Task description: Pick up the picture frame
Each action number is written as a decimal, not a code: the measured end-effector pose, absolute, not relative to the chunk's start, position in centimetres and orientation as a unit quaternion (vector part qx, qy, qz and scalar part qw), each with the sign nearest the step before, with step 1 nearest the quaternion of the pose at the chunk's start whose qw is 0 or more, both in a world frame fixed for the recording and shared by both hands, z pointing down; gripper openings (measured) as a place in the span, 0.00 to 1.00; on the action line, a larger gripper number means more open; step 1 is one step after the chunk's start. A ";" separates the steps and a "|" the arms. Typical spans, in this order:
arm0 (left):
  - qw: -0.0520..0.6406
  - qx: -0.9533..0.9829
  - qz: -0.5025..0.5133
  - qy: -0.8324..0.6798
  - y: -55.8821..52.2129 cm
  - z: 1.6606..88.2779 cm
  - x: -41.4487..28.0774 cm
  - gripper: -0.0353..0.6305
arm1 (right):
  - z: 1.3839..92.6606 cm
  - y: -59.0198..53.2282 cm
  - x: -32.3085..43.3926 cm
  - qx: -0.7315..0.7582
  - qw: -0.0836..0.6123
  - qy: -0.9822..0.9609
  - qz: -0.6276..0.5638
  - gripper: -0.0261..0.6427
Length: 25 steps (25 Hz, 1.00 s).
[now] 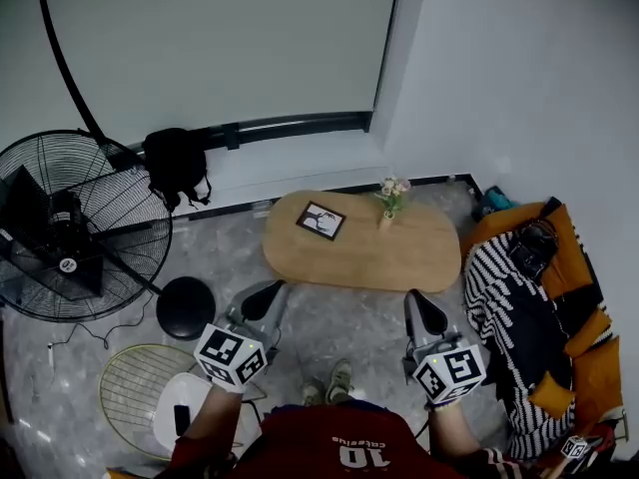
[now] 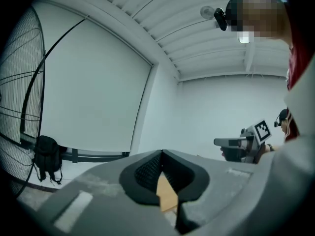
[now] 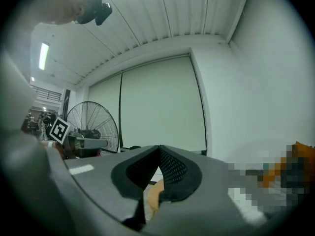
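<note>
- L gripper (image 1: pixel 262 300): jaws shut, nothing held.
- R gripper (image 1: pixel 424 312): jaws shut, nothing held.
- Frame (image 1: pixel 320 220) flat on counter (image 1: pixel 399 257), left part, near flowers (image 1: pixel 391 198), well apart from both grippers.

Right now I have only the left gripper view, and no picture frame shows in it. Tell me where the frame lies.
Observer: In the head view, the picture frame lies flat on the oval wooden table, on the table's left part, toward its far edge.
Operator: Before I move, name whatever stands near it.
Observer: A small vase of flowers stands on the same table to the frame's right, apart from it.
</note>
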<state>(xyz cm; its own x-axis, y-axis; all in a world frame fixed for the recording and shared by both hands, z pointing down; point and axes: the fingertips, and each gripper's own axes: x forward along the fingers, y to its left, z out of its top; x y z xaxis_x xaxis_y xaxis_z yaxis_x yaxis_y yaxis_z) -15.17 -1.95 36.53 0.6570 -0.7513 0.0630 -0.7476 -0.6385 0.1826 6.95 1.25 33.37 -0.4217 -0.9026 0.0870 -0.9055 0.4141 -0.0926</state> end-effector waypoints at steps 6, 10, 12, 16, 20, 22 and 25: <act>0.085 0.904 0.015 -0.419 -4.8 36.7 -12.9 0.06 | 33.6 -2.8 8.6 0.521 0.000 -0.851 0.064 0.03; 0.069 0.896 0.039 -0.436 -7.4 36.7 -11.1 0.06 | 33.5 -5.7 10.1 0.507 -0.010 -0.860 0.063 0.03; 0.069 0.894 0.038 -0.442 -8.5 36.5 -10.6 0.06 | 33.4 -7.2 10.4 0.502 -0.013 -0.863 0.062 0.03; 0.066 0.889 0.030 -0.452 -10.3 36.0 -9.5 0.06 | 33.5 -9.5 11.5 0.493 -0.021 -0.867 0.066 0.03; 0.063 0.887 0.029 -0.457 -11.7 35.8 -8.5 0.06 | 33.9 -11.2 12.2 0.483 -0.025 -0.872 0.070 0.03; 0.060 0.887 0.030 -0.456 -12.3 35.7 -8.0 0.06 | 34.3 -12.0 12.4 0.478 -0.026 -0.875 0.073 0.03; 0.058 0.887 0.034 -0.457 -13.2 35.9 -7.1 0.06 | 34.7 -12.9 12.8 0.470 -0.029 -0.879 0.079 0.03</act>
<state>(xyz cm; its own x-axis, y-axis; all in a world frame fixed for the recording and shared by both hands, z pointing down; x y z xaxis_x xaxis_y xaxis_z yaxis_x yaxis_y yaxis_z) -7.11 -13.18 35.91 0.5802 -0.8064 0.1140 -0.8144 -0.5759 0.0713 12.81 -12.95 34.68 -0.5567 -0.8304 0.0231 -0.8213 0.5459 -0.1658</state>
